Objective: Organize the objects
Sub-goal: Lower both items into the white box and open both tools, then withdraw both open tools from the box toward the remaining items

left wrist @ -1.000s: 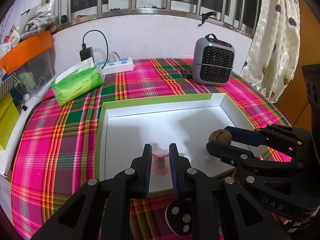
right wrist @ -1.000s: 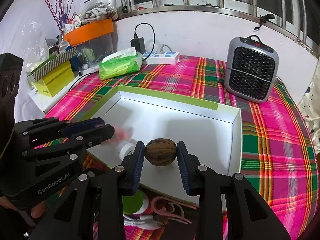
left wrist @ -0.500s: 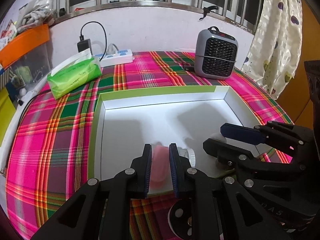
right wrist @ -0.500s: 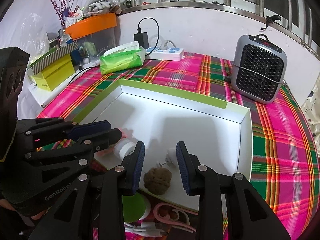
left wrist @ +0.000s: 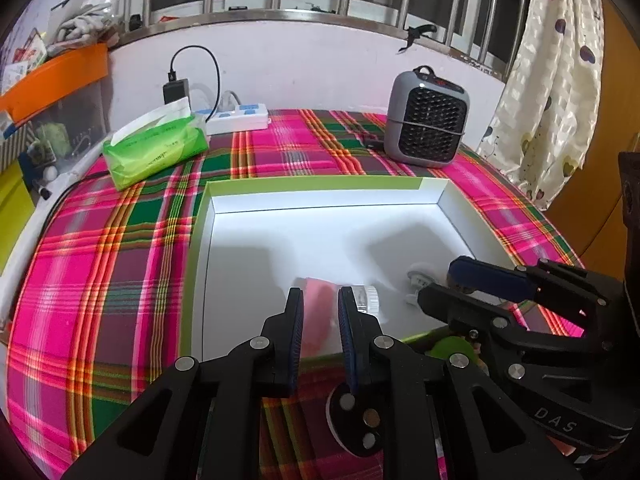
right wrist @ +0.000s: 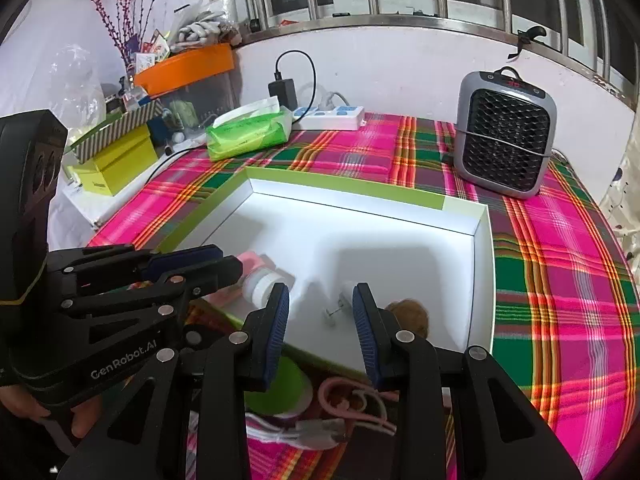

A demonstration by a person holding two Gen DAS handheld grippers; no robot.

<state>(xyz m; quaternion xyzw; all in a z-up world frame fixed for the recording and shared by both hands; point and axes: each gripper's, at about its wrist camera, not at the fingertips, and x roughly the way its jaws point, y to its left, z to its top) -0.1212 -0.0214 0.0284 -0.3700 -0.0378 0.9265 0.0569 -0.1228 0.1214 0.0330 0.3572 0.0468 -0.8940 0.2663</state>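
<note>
Your left gripper (left wrist: 320, 312) clamps the pink bottle (left wrist: 318, 312); your right gripper (right wrist: 320, 316) gapes, walnut (right wrist: 412, 314) just right, heater (right wrist: 506, 132) far.

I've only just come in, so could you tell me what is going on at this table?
A person with a gripper in each hand is sorting small items into a white tray on a plaid tablecloth. The left gripper is closed on a pink bottle lying at the tray's near edge. The right gripper is open and empty; a walnut lies in the tray just right of it. More items wait in front of the tray.
</note>
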